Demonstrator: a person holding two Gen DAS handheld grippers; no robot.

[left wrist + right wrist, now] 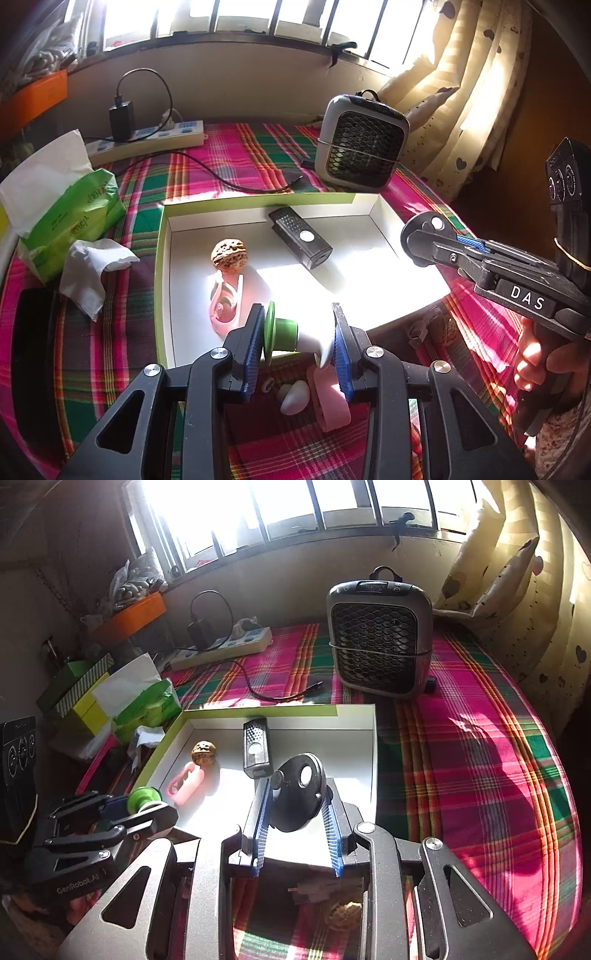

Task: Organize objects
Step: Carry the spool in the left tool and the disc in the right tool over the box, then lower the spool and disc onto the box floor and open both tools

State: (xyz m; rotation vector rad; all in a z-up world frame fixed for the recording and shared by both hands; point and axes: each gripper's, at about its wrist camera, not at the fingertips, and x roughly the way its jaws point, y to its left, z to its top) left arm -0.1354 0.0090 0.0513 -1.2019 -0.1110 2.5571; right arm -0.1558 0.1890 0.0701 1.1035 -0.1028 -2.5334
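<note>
My left gripper [299,343] is shut on a small green-and-white piece [286,332], held over the near edge of a shallow white box with a green rim [162,258]. The same gripper [144,801] appears at the lower left of the right wrist view. My right gripper [295,812] is shut on a black round disc [299,797] above the box's near right part; it also shows from the side [443,243]. In the box lie a walnut [228,252], a black remote-like device [299,236] and a pink clip [226,306].
On the plaid cloth under my left gripper lie a white pebble-like piece [293,397] and a pink item [330,398]; another walnut [345,915] sits near the box. A small fan heater [362,140], power strip [147,136], cable and tissue pack [70,218] stand around.
</note>
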